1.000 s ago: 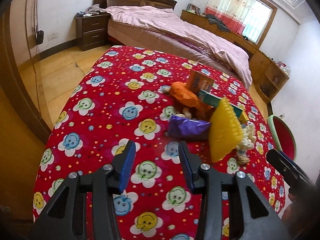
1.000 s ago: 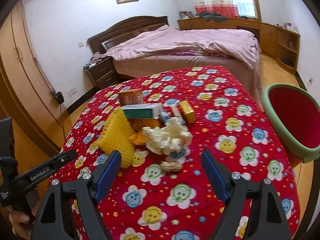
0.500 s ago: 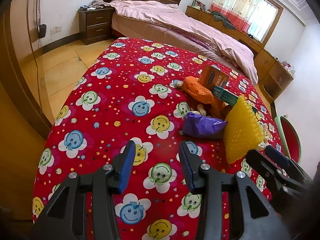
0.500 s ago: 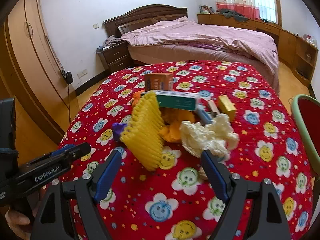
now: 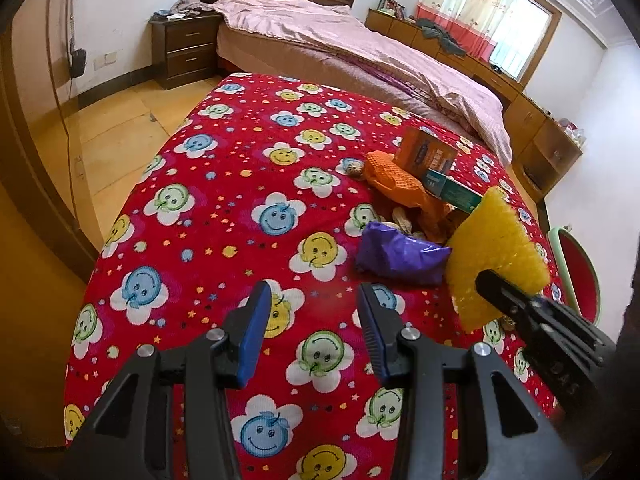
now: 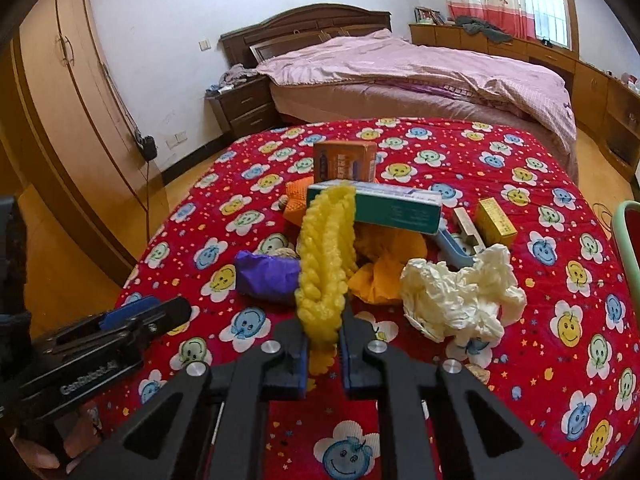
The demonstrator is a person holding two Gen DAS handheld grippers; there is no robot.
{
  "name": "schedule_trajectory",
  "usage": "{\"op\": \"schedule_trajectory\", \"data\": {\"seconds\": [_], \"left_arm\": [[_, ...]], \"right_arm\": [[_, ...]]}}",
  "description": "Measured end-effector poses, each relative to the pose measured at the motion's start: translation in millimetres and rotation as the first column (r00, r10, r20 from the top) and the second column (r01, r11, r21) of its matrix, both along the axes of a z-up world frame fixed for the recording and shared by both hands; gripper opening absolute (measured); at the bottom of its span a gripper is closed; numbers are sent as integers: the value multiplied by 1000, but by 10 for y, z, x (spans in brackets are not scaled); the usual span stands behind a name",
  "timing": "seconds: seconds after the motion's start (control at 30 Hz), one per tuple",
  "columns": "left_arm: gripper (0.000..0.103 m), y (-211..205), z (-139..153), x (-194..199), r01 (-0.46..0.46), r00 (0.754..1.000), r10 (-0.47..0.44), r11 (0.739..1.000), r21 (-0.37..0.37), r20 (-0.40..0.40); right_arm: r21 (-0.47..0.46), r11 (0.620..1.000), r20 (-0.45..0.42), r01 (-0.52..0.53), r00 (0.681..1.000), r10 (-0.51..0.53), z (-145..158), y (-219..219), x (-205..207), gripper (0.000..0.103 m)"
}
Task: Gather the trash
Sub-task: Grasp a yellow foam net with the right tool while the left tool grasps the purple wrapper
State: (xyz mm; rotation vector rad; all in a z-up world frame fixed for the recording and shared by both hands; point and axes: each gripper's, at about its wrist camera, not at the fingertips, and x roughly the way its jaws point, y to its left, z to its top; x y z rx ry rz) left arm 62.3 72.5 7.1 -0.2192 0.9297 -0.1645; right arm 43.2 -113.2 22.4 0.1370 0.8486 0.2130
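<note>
A pile of trash lies on a table with a red smiley-flower cloth [image 5: 224, 200]. My right gripper [image 6: 324, 340] is shut on a yellow foam fruit net [image 6: 328, 260], which also shows in the left wrist view [image 5: 496, 252]. Around it lie a purple bag [image 6: 268, 276], crumpled white paper [image 6: 456, 296], orange paper [image 6: 384, 272], a green-white box [image 6: 396, 208], an orange box [image 6: 344, 162] and a small yellow box [image 6: 494, 224]. My left gripper [image 5: 312, 328] is open and empty over the cloth, left of the purple bag [image 5: 400, 254].
A bin with a green rim and red inside [image 5: 580, 268] stands past the table's right edge. A bed with pink covers [image 6: 420, 72] is behind the table. A wardrobe [image 6: 60, 120] and nightstand [image 5: 184, 52] are at the left.
My right gripper moved forward and left and closed on the yellow foam net. The left gripper drew back slightly and stayed open.
</note>
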Motion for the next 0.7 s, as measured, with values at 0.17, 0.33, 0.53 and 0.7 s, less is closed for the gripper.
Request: {"op": "schedule_trajectory", "data": {"seconds": [0.17, 0.33, 0.53, 0.7], "left_arm": [[63, -99, 21, 33, 16, 1000, -16, 1000, 2, 14], [74, -295, -1, 93, 76, 997, -76, 997, 26, 12], [79, -589, -50, 216, 144, 989, -145, 988, 58, 13], [85, -803, -109, 315, 179, 983, -181, 978, 108, 12]], "right_arm": [[30, 999, 63, 20, 998, -22, 210, -124, -179, 13], [46, 996, 108, 71, 991, -76, 404, -304, -346, 13], [38, 991, 134, 131, 982, -135, 535, -537, -483, 13], [63, 982, 143, 176, 973, -183, 571, -735, -557, 13]]}}
